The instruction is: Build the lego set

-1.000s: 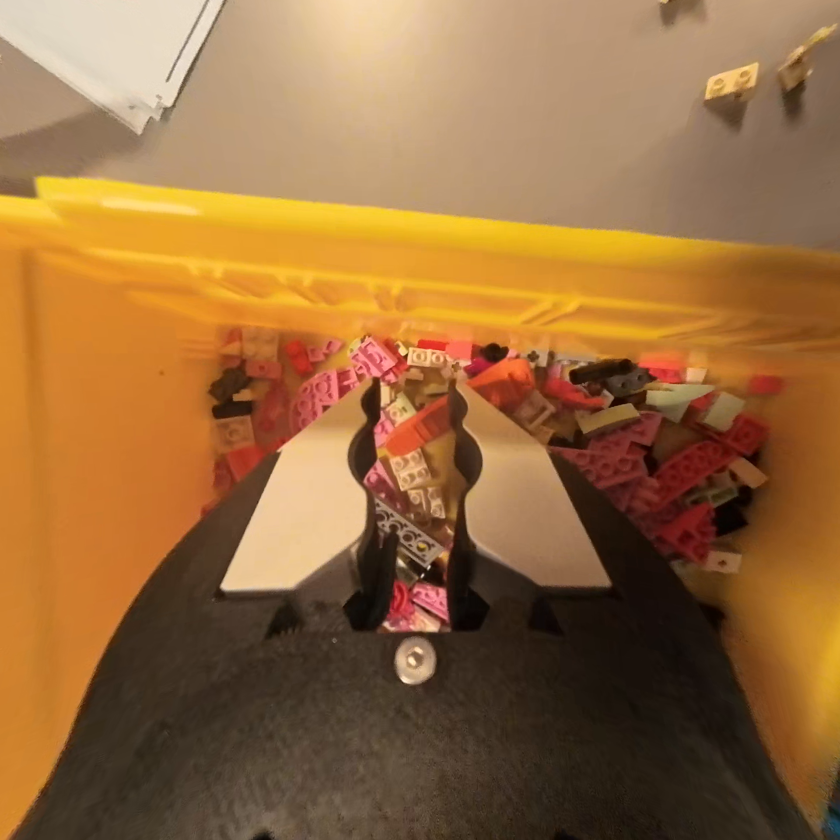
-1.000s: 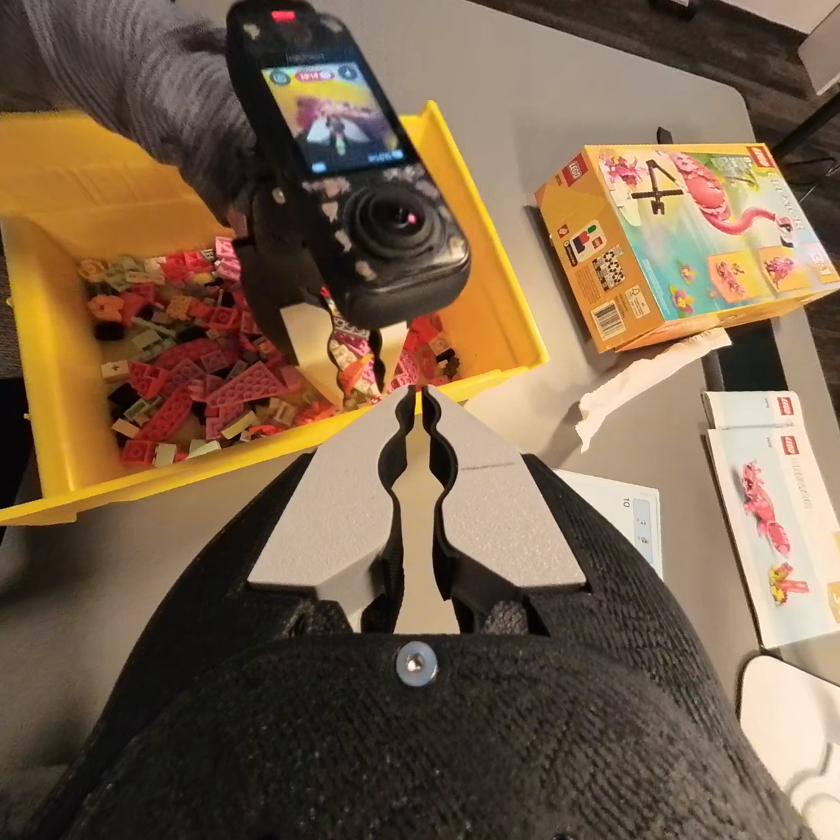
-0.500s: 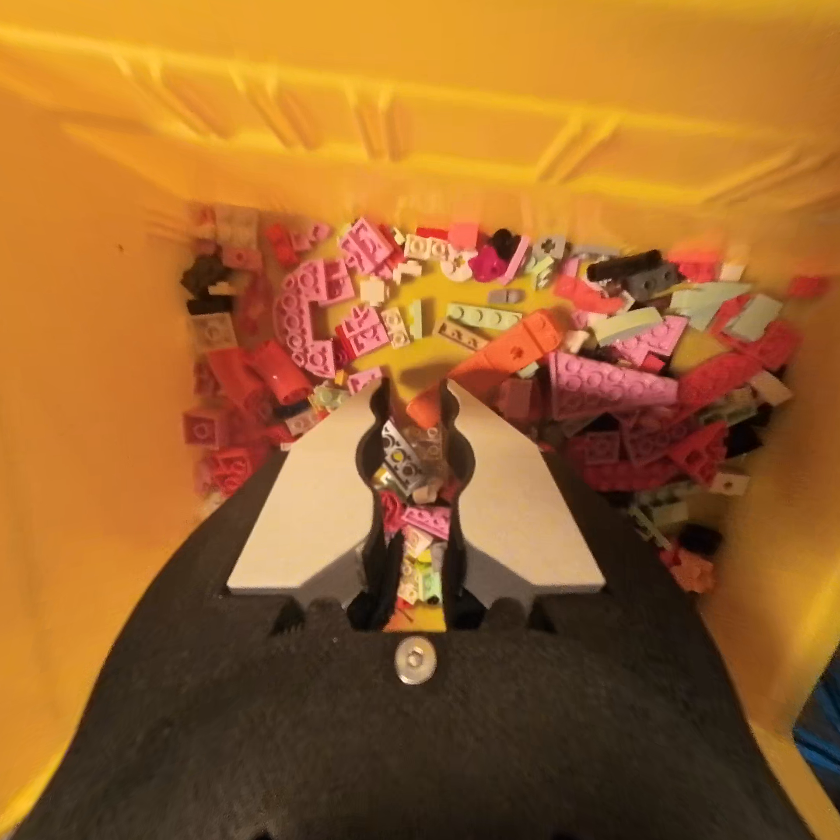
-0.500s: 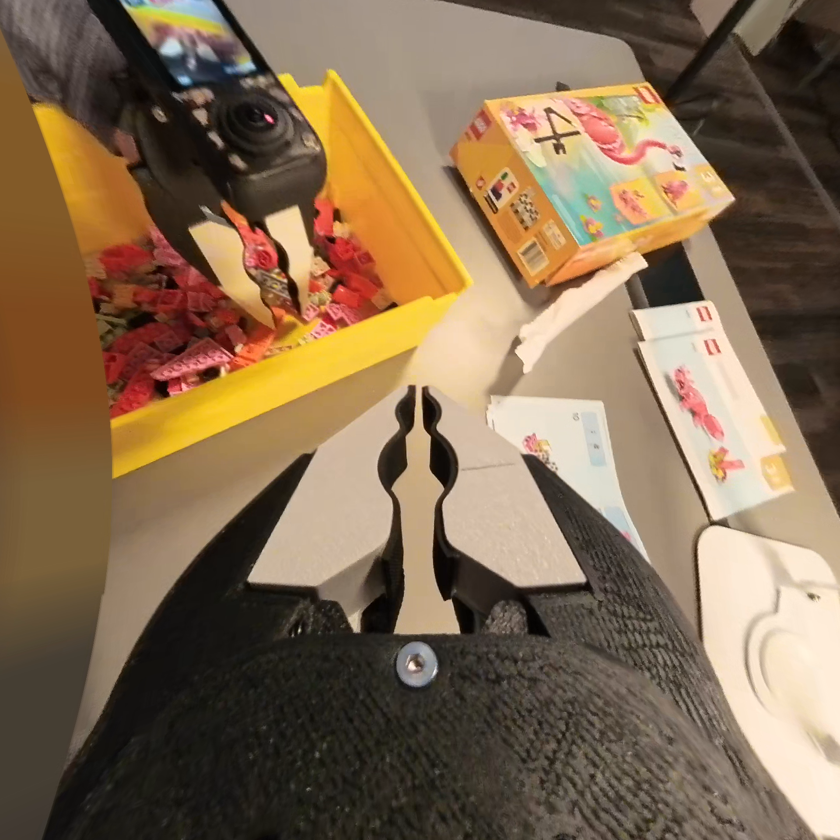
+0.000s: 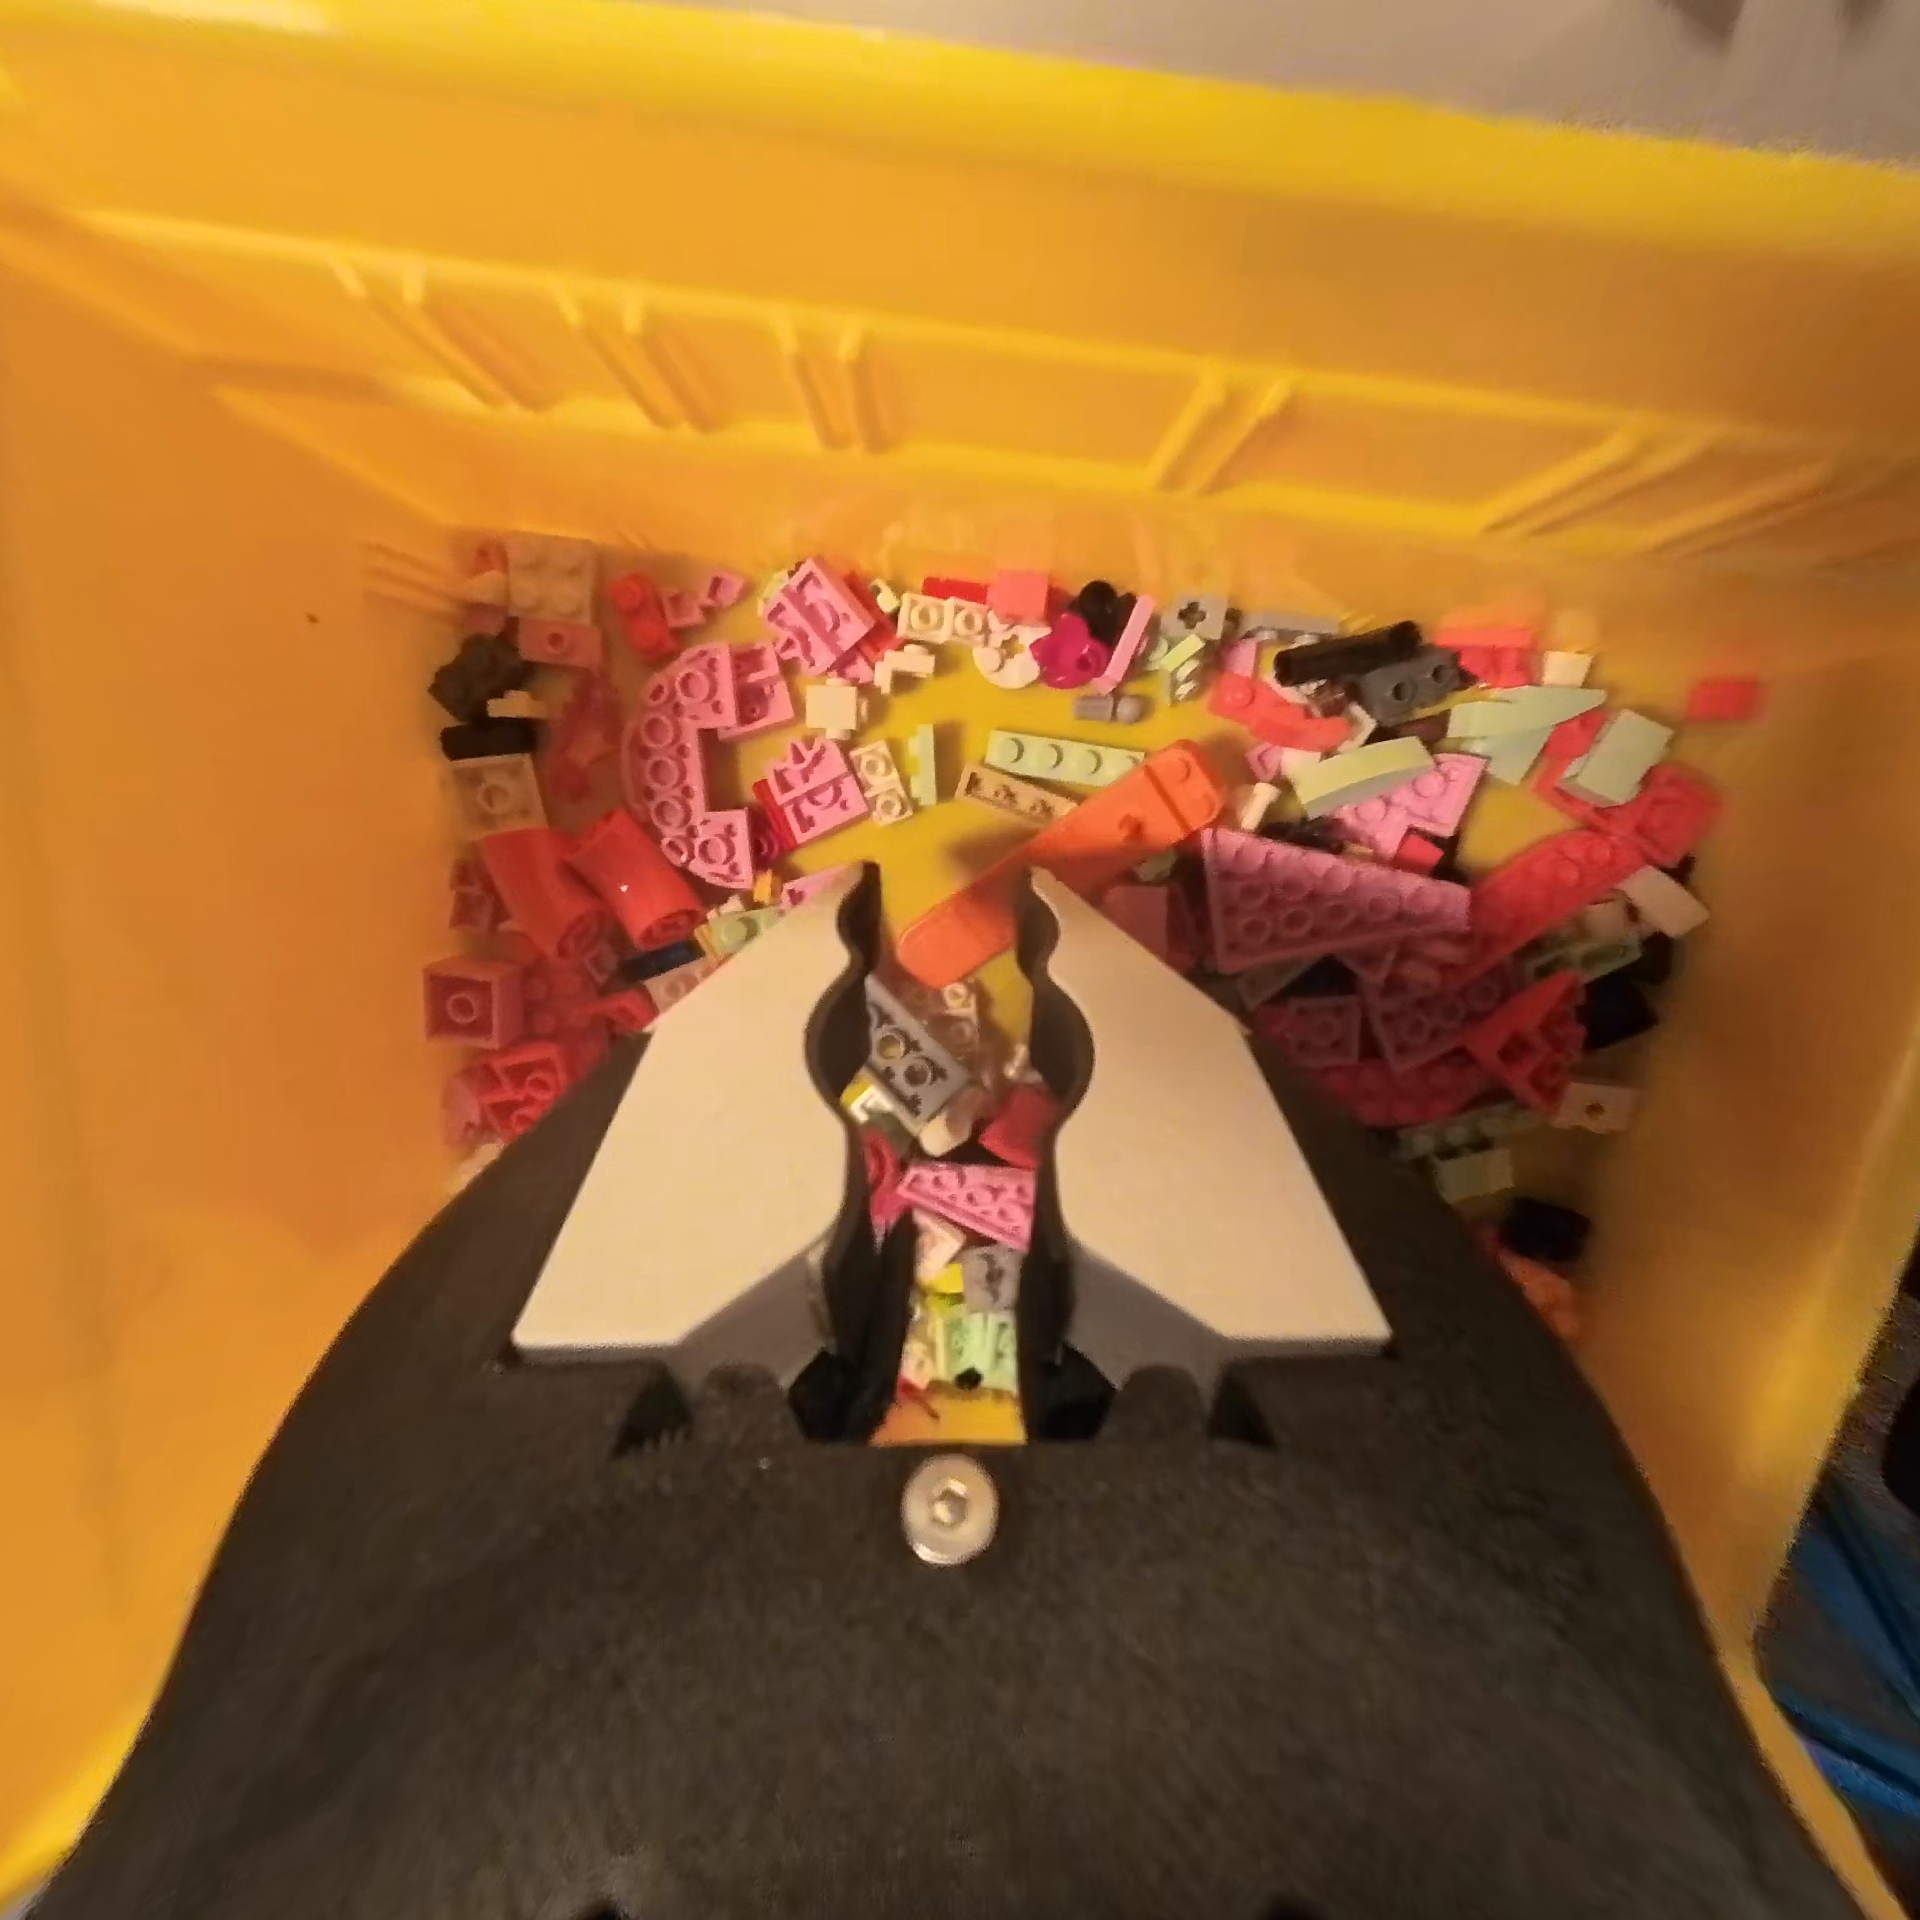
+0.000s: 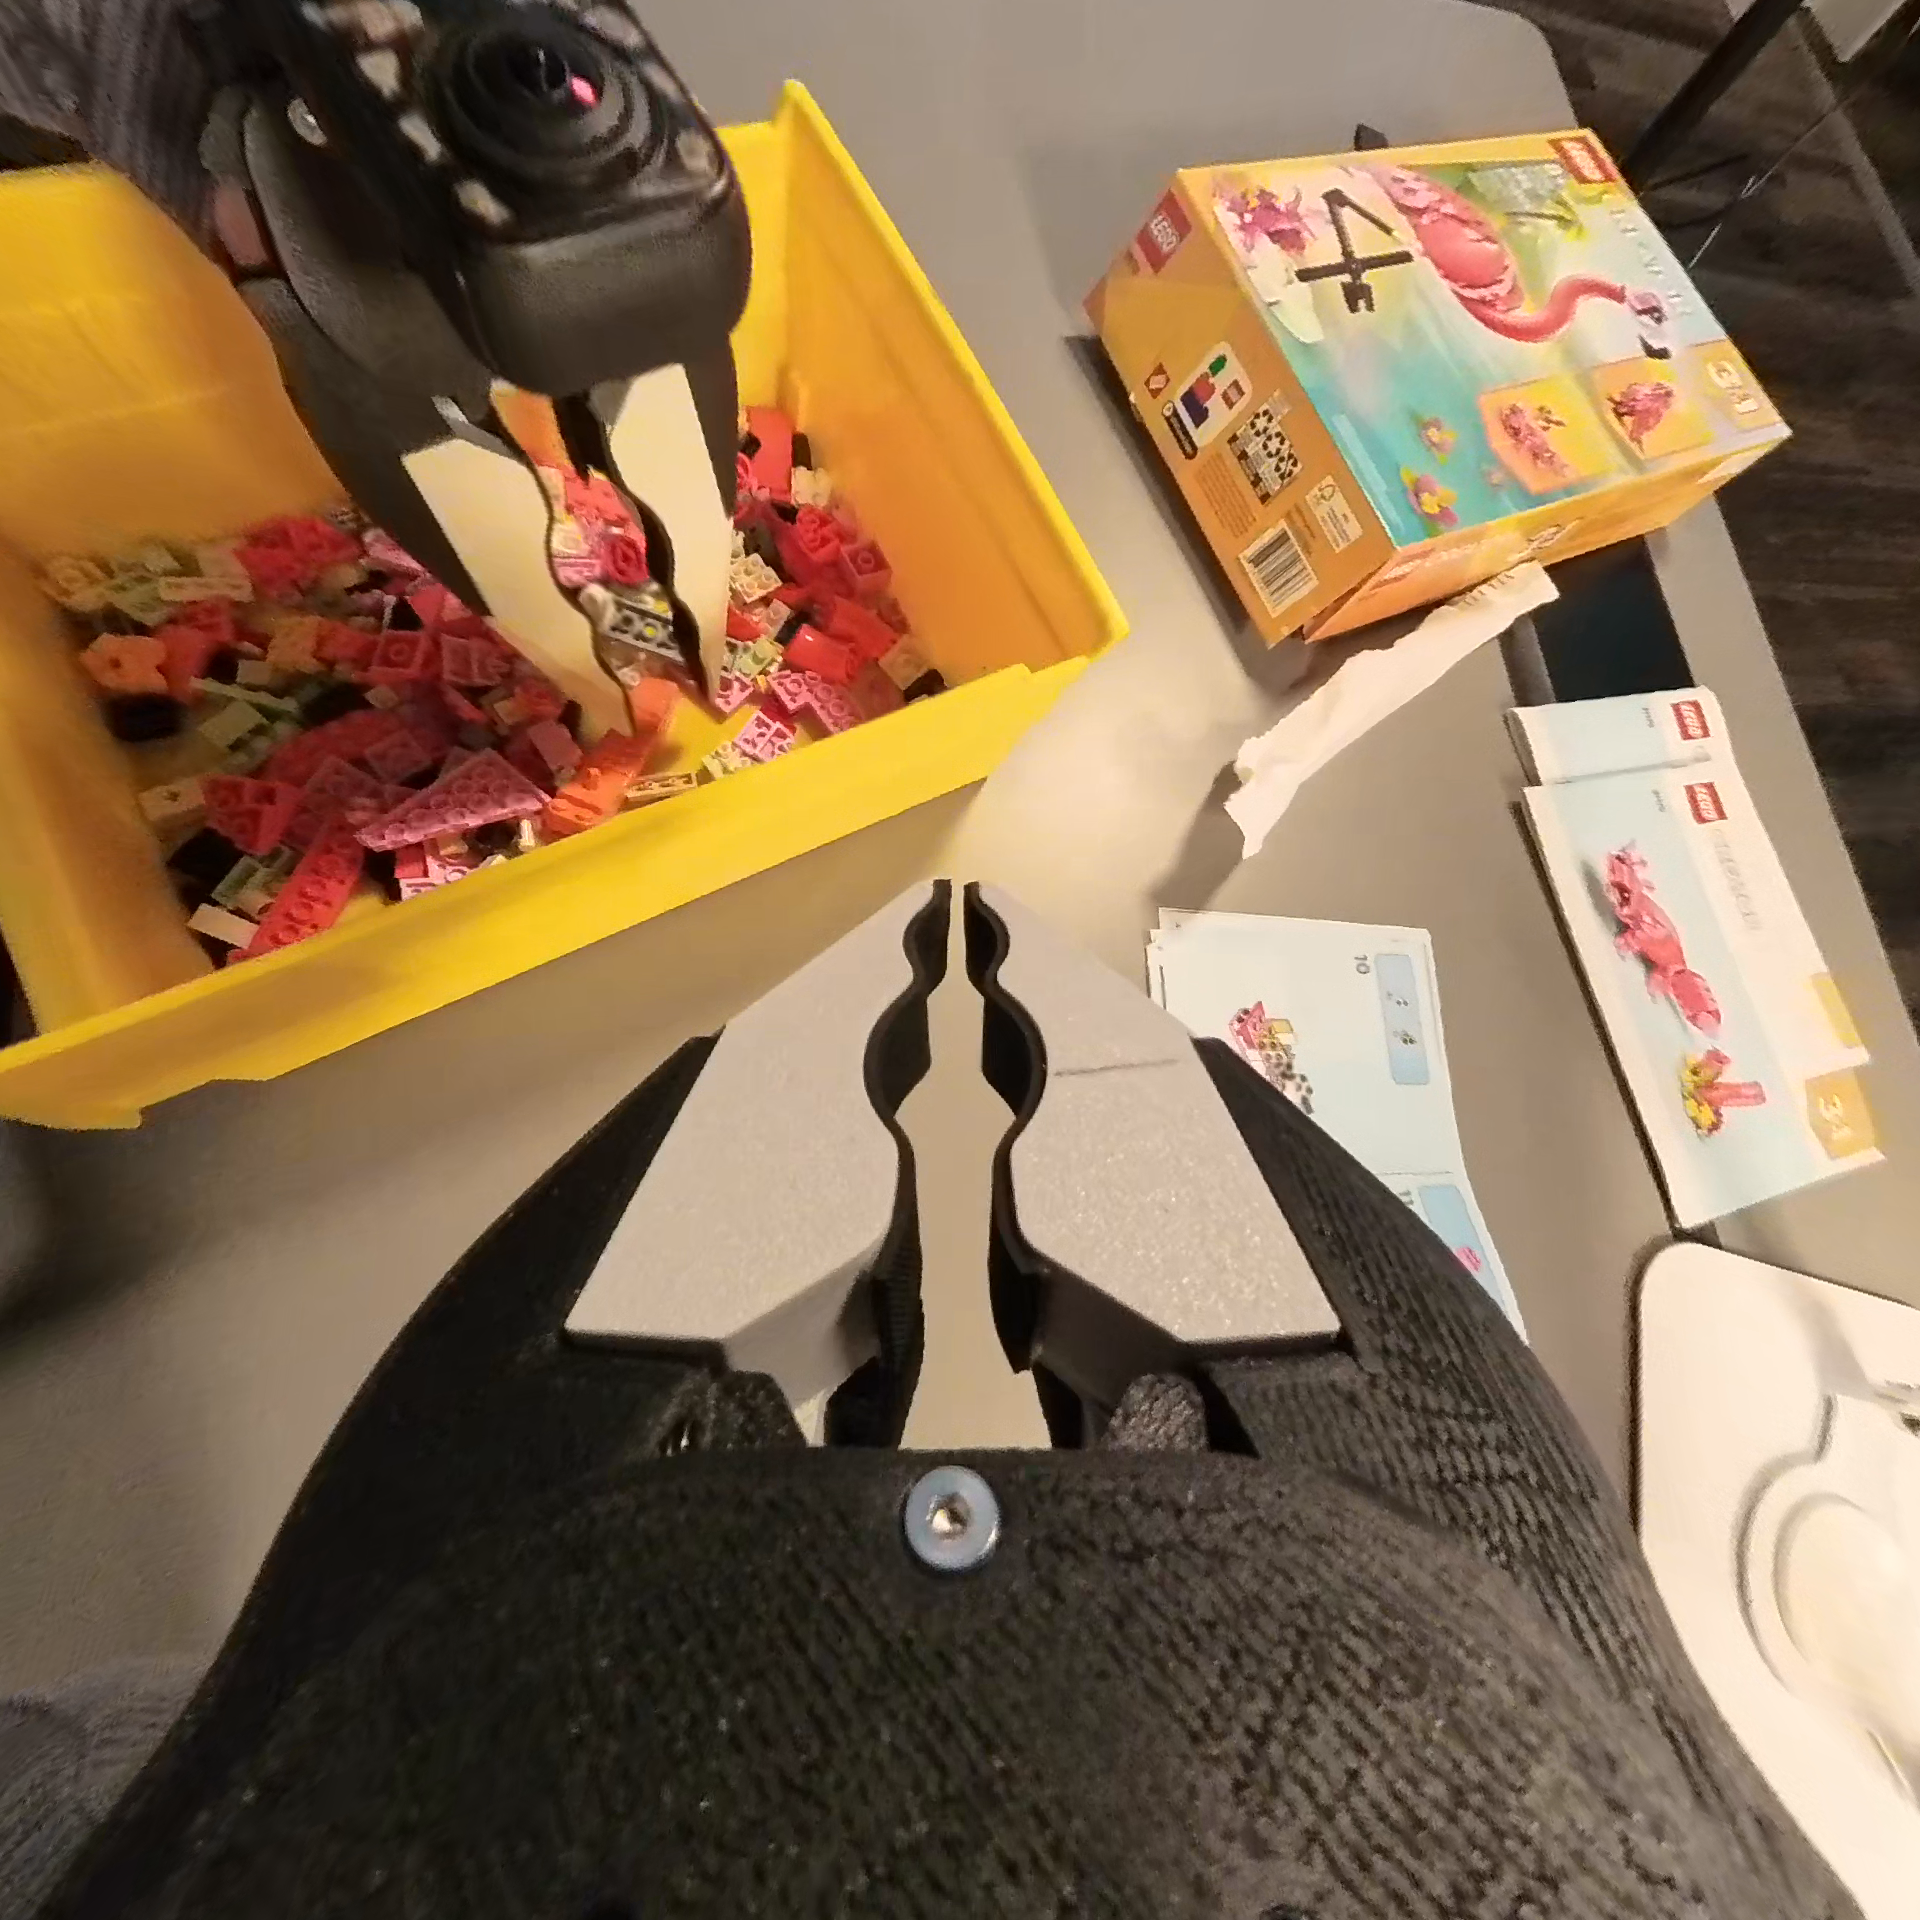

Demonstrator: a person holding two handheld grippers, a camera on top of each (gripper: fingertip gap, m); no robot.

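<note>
Straddling orange plate (image 5: 1049, 871) in yellow bin (image 5: 935, 312): left gripper (image 5: 948, 902) parted, plate slanting up-right past right fingertip, contact unclear; right gripper (image 6: 956, 894) closed, empty, outside bin.

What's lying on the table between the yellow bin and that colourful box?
Nothing: the right wrist view shows only bare grey table between the yellow bin and the colourful box.

White tray (image 6: 1787, 1558) cut off at right edge, yellow bin (image 5: 935, 260) walls blurred
</note>
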